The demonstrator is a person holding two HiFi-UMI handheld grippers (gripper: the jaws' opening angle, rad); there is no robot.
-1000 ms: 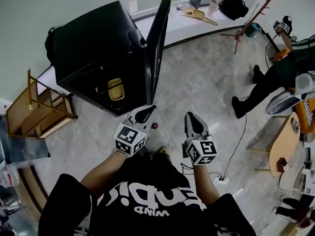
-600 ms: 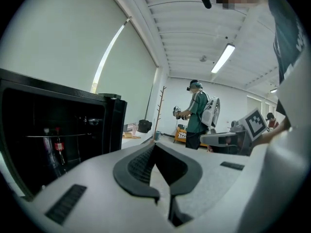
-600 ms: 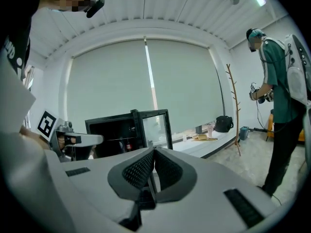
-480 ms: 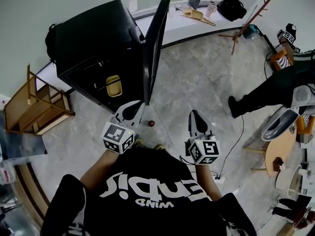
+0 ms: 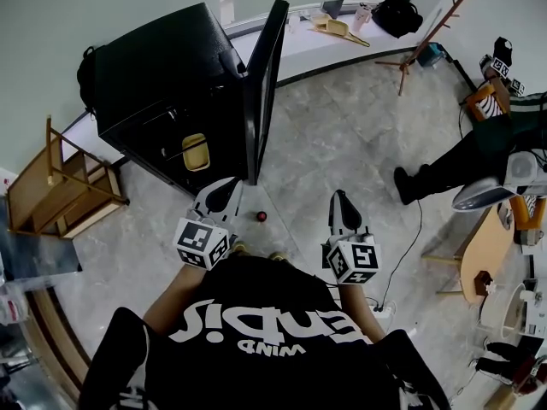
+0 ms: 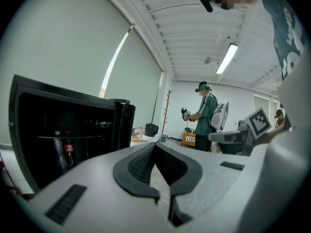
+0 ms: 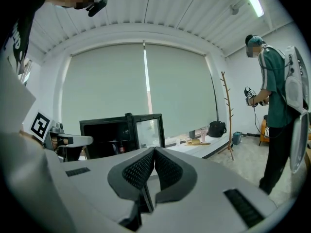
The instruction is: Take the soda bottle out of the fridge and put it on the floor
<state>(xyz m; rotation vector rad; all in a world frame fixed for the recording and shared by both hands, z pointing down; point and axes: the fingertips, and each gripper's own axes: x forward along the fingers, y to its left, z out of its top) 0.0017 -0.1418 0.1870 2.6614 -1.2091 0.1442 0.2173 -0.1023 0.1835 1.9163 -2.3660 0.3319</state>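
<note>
The black fridge stands at the upper left with its door swung open. In the left gripper view a soda bottle with a red label stands on a shelf inside the fridge, beside a clear bottle. My left gripper is shut and empty, just in front of the fridge's open side. My right gripper is shut and empty too, over bare floor to the right. Their jaws also show closed in the gripper views: left, right. A small red round thing lies on the floor between them.
A yellow container sits low in the fridge. A wooden chair stands left of the fridge. A person in dark trousers, a coat stand, a round table and a floor cable are on the right.
Both grippers have risen a little, and the left one has shifted left in the head view, away from the red thing on the floor. Both stay shut and empty.
</note>
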